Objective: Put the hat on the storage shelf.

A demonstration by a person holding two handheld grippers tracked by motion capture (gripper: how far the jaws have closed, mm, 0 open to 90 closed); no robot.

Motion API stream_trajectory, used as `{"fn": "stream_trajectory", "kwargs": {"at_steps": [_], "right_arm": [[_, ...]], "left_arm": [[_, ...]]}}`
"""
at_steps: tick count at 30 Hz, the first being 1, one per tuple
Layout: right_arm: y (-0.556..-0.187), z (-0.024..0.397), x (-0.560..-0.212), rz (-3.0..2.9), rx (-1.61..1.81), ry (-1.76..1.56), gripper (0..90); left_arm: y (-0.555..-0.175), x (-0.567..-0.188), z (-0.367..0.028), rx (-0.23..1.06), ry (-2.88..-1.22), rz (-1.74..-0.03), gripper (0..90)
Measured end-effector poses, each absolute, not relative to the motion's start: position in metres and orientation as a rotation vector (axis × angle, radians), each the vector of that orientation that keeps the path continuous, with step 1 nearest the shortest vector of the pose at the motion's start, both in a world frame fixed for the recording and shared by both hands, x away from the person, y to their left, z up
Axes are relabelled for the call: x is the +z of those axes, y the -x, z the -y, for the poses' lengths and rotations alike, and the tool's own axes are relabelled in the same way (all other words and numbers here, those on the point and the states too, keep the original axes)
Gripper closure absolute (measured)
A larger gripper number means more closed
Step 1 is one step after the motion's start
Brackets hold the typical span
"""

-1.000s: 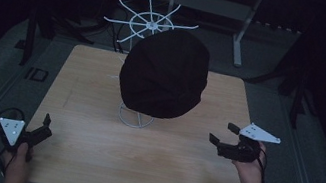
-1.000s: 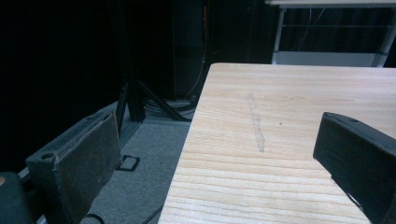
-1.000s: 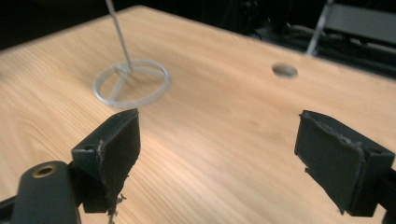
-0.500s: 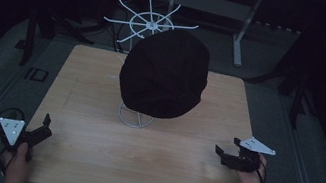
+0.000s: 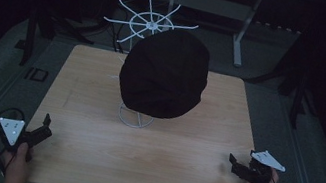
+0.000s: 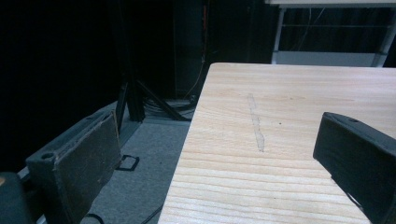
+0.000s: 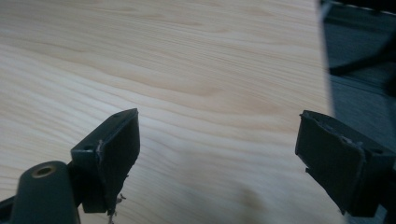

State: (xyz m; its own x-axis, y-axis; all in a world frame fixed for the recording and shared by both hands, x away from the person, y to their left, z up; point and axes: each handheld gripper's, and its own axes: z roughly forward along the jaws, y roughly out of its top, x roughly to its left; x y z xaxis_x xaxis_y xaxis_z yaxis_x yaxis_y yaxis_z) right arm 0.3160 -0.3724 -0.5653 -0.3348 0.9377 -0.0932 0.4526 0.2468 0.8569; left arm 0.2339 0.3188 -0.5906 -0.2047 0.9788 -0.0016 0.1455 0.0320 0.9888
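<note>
The right hand-held gripper (image 5: pixel 239 165) rests low at the near right edge of the tabletop (image 5: pixel 188 167), its jaws spread wide over bare wood and holding nothing. The left hand-held gripper (image 5: pixel 42 132) sits at the near left corner, jaws likewise spread and empty, pointing along the left edge. From both, the black hat (image 5: pixel 164 74) lies far and toward the middle: up and left of the right hand-held gripper, up and right of the left one. The two are about equally far from it, the right perhaps slightly nearer. The hat is a soft, matte, rounded dome of dark cloth, draped over a thin white wire stand (image 5: pixel 135 117) whose ring base sits on the pale, fine-grained wood. Behind it stands a white spoked wire rack (image 5: pixel 150 23). Any reach would likely go forward and inward.
</note>
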Motion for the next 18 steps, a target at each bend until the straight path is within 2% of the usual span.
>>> {"fn": "stream_trajectory", "kwargs": {"at_steps": [18], "right_arm": [[-0.304,0.405,-0.572,-1.626,0.886,-1.431,14.1]], "left_arm": [[-0.234,-0.591,-0.319,1.272,-1.203,-1.482,1.3]]}}
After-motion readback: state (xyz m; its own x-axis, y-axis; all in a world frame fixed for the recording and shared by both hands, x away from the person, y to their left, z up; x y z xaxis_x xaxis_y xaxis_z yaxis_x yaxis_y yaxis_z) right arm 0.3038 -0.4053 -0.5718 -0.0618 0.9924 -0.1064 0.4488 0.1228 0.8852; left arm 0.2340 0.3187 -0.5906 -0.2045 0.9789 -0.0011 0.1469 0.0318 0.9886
